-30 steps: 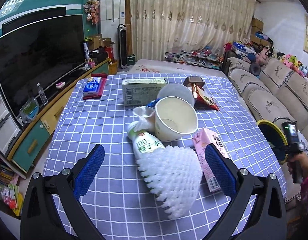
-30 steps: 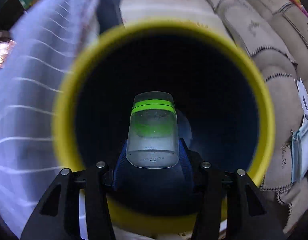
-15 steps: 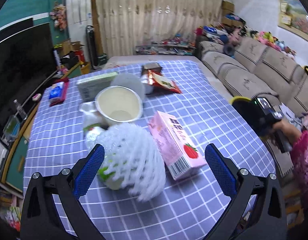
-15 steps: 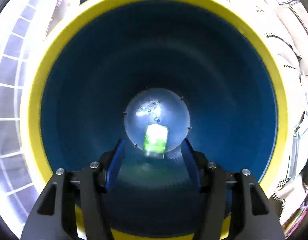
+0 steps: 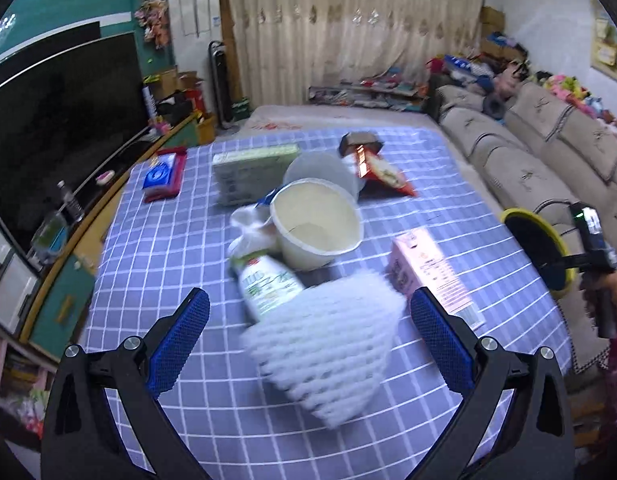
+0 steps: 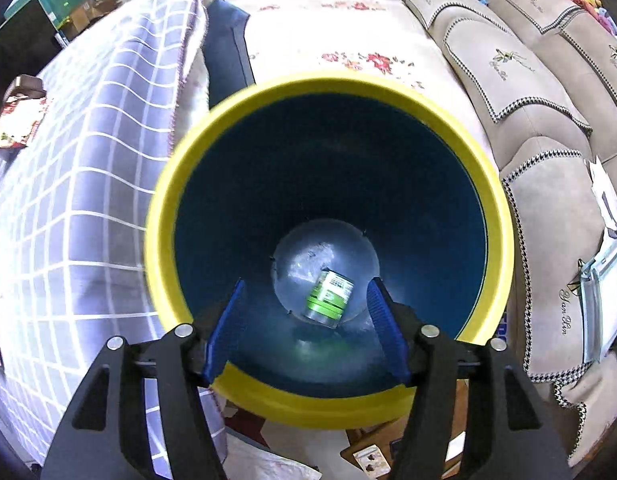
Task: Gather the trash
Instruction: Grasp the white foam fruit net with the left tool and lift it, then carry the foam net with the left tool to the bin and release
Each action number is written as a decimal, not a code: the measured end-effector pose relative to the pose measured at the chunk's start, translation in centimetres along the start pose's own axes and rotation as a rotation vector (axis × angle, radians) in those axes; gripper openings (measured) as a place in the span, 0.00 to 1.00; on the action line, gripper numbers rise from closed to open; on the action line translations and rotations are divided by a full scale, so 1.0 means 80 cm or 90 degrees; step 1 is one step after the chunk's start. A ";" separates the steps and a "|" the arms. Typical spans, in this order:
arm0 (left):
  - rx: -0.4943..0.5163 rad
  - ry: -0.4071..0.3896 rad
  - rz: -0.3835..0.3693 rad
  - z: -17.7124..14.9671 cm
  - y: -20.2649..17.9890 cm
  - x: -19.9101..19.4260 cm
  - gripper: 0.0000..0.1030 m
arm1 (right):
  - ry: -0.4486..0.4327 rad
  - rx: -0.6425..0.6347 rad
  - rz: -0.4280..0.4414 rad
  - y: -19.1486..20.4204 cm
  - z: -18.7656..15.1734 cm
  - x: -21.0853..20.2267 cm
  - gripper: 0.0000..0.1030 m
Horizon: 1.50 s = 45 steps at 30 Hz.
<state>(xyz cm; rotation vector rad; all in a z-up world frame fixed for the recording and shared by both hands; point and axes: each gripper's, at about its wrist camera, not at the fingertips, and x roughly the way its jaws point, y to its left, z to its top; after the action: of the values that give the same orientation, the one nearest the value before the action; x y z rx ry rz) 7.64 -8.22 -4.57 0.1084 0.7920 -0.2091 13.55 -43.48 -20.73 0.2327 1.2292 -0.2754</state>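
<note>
The right hand-held gripper (image 6: 304, 320) hangs over the yellow-rimmed bin (image 6: 164, 200), its jaws having just been opening, nothing between them now. The green-banded bottle (image 6: 328, 294) lies on the bin's floor, below and just ahead of the fingertips. A careless swing back toward the table (image 5: 188, 240) could clip the bin's rim, which stands close under the fingers, and tip it. The left hand-held gripper (image 5: 308, 336) hovers with jaws wide and empty above the white foam net (image 5: 332, 352), which lies between and just ahead of its fingers, touching a coconut-drink bottle (image 5: 268, 284). Closing there might catch only loose mesh, or drag the neighbouring pink carton (image 5: 428, 272).
</note>
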 end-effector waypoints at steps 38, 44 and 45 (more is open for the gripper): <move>0.160 -0.084 -0.203 0.087 -0.159 -0.028 0.15 | -0.178 0.002 0.029 -0.025 -0.046 -0.133 0.59; 0.223 -0.047 -0.287 0.112 -0.288 0.039 0.15 | -0.194 0.037 0.010 -0.068 -0.071 -0.153 0.60; 0.233 -0.037 -0.295 0.114 -0.306 0.052 0.15 | -0.196 0.044 0.005 -0.075 -0.076 -0.155 0.61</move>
<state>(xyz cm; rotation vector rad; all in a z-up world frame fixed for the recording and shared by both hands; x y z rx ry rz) 11.29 -34.28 -1.63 0.2622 0.7055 -0.7925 2.29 -46.17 -11.07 0.2447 0.9157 -0.3330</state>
